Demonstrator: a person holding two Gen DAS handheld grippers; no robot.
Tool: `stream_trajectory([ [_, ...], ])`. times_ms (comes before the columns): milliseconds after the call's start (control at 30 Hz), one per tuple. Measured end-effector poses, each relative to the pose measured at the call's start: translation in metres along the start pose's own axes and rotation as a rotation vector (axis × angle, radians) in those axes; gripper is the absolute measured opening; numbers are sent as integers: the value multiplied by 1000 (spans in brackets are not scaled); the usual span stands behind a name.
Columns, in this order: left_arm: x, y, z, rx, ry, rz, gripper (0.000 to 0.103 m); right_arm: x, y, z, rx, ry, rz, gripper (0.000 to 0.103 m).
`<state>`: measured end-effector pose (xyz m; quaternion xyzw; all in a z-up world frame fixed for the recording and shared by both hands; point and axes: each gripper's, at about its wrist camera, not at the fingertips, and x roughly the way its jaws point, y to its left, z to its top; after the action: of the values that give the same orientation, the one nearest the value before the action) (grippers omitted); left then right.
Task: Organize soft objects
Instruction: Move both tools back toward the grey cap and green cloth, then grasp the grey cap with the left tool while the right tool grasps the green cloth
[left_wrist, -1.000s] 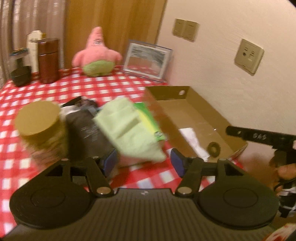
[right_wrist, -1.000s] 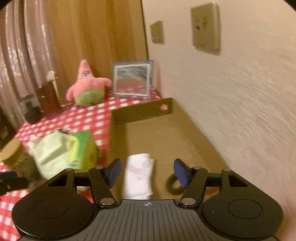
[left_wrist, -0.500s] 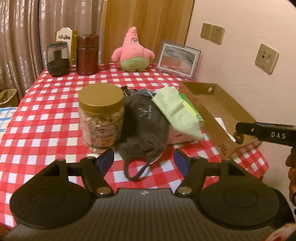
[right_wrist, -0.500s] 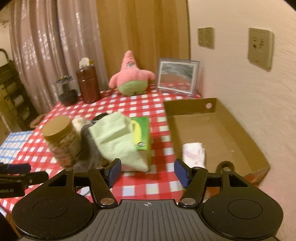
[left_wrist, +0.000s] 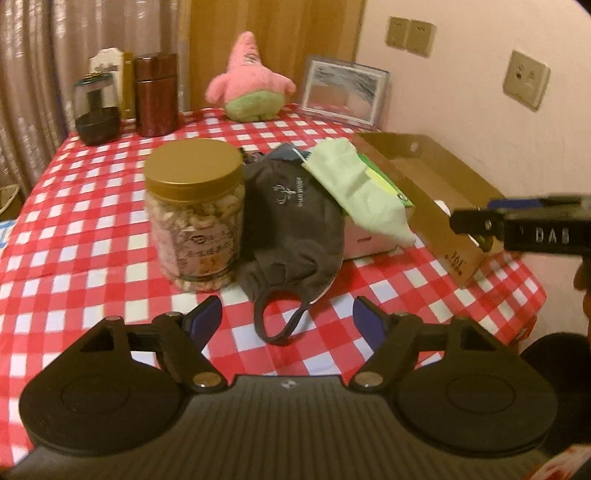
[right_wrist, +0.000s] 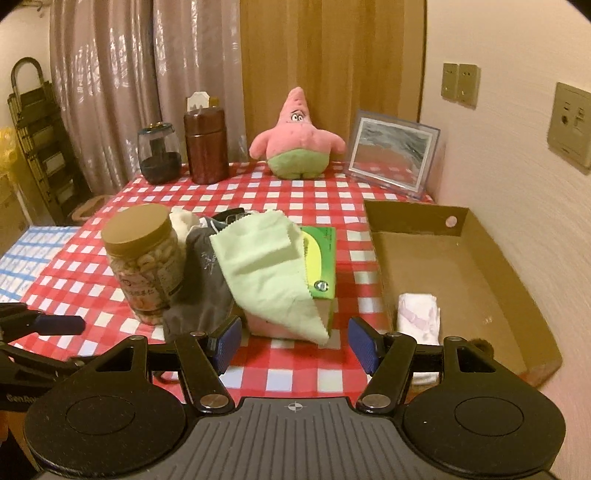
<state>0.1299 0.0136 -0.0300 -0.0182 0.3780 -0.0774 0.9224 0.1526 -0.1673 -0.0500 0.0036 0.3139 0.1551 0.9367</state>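
Lower centre of the right-wrist frame: bare checked tablecloth (right_wrist: 295, 373) is left free; centre is blocked by nut jar (right_wrist: 142, 258), grey cloth (right_wrist: 207, 280) and green-draped tissue box (right_wrist: 321, 266); cardboard tray (right_wrist: 461, 266) at right is largely unoccupied.

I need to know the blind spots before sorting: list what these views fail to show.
- Tissue box, both views: the green cloth covers most of it.
- White soft thing, right view: mostly behind the jar and grey cap; unidentifiable.
- Small dark ring in the cardboard tray: right claw's finger hides most of it.
- Jar label, left view: too blurred to read.
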Motion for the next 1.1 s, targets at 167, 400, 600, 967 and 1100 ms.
stream_trajectory([
  [167,35,-4,3,108,5,-36,76,22,-4,4,-20,14,-2,64],
  [400,83,-13,2,229,27,-25,76,54,-6,2,-62,49,3,64],
  [600,108,-24,2,322,23,-6,73,73,-12,0,-60,71,5,64],
  [967,117,-19,7,301,31,15,21,88,-2,4,-152,47,47,64],
  [1100,106,-11,9,211,31,-29,4,92,7,7,-201,30,76,64],
])
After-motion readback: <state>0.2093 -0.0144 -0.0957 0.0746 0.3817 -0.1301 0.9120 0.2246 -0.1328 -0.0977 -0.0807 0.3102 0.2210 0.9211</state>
